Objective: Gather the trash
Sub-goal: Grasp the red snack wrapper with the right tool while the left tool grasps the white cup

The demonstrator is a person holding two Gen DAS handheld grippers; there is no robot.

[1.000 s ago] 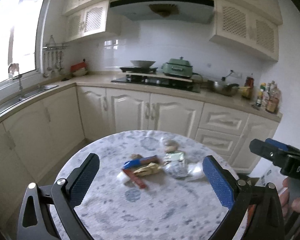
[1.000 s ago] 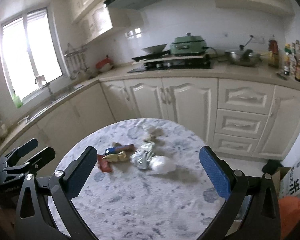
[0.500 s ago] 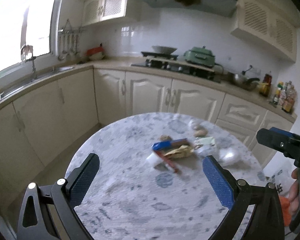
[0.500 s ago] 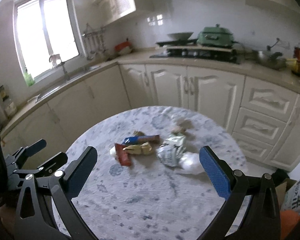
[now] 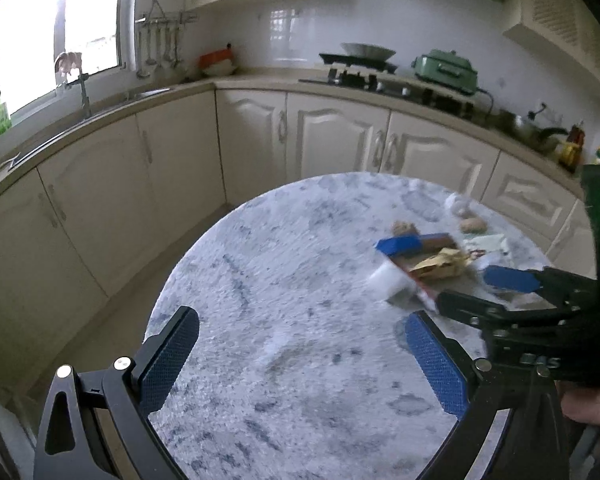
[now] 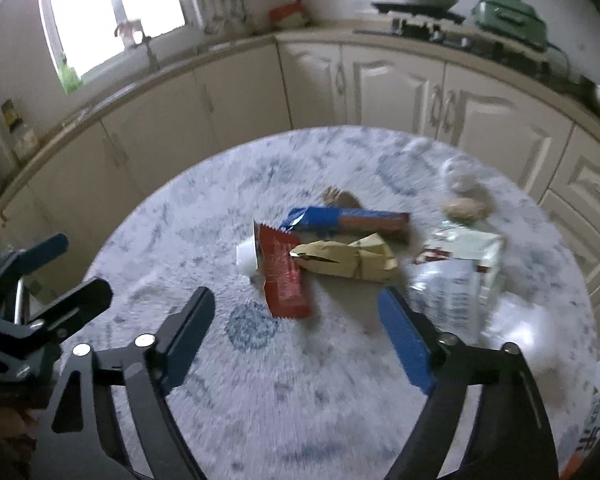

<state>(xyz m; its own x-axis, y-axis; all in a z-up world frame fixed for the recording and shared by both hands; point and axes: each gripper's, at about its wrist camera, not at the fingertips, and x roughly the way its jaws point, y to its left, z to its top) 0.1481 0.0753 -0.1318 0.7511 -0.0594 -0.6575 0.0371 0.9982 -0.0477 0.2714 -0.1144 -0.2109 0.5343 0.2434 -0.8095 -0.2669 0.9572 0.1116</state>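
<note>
So the pile of wrappers was sitting toward the far right part of the round marble bench [image 6: 204, 208], and both tools had just swung down and in toward it compared to a moment before, when the whole kitchen was in view above them. The right tool [image 6: 296, 316] had been narrowing its jaws as it dropped, though they were still spread with nothing between them, hanging just short of the red wrapper [image 6: 282, 276]. That one looked like the first pick to me. Using the red wrapper as the marker: a yellow wrapper [image 6: 346, 258] lay touching its right side, a blue wrapper [image 6: 346, 220] just behind it, something small and white [image 6: 246, 256] poked out from under its left edge, and a crinkly silver bag [image 6: 452, 288] sat further right. A couple of brownish scraps [image 6: 464, 208] were behind all that, too blurry to name. The left tool [image 5: 300, 356] was spread wide over bare marble, well left of the red wrapper, holding nothing. As for containers, I couldn't spot any bin or bag for the trash in either view, so nothing was collected yet and where it was meant to go was anyone's guess.
</note>
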